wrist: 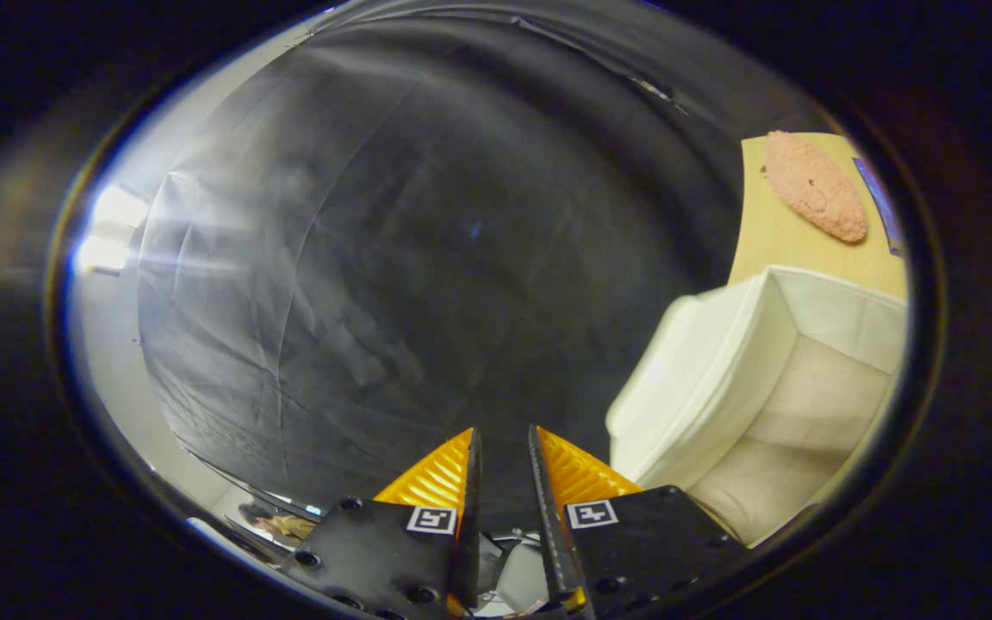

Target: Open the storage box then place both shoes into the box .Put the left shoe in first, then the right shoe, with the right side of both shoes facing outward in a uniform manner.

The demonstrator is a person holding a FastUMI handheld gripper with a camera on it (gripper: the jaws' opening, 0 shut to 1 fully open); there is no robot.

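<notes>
Shoes are what this job is about, and one pink shoe [813, 185] lies on the wooden table [776, 237] far off at about two o'clock from the claw [500, 443]. It shows a fuzzy, oval surface, its long axis running from eleven o'clock to five o'clock; whether that surface is the sole or the upper, and whether this is the left or the right shoe, I cannot tell.

Nearer, at about three o'clock from the fingertips, sits the white storage box [724, 379]. Its opening faces the camera, and a pale, bare inner floor and walls can be seen, so I judge it already open. The shoe lies just beyond the box's far wall, apart from it.

The claw's two fingers stand close together with only a narrow gap between them, and nothing sits in that gap; they pinch nothing. They point at the dark cloth wall [427, 258], well away from both box and shoe.

The coming move turns on that offset: the claw faces twelve o'clock while the shoe lies off at two, past the box. It would likely need to swing round toward the shoe, spread its fingers, and close across the shoe's short width.
</notes>
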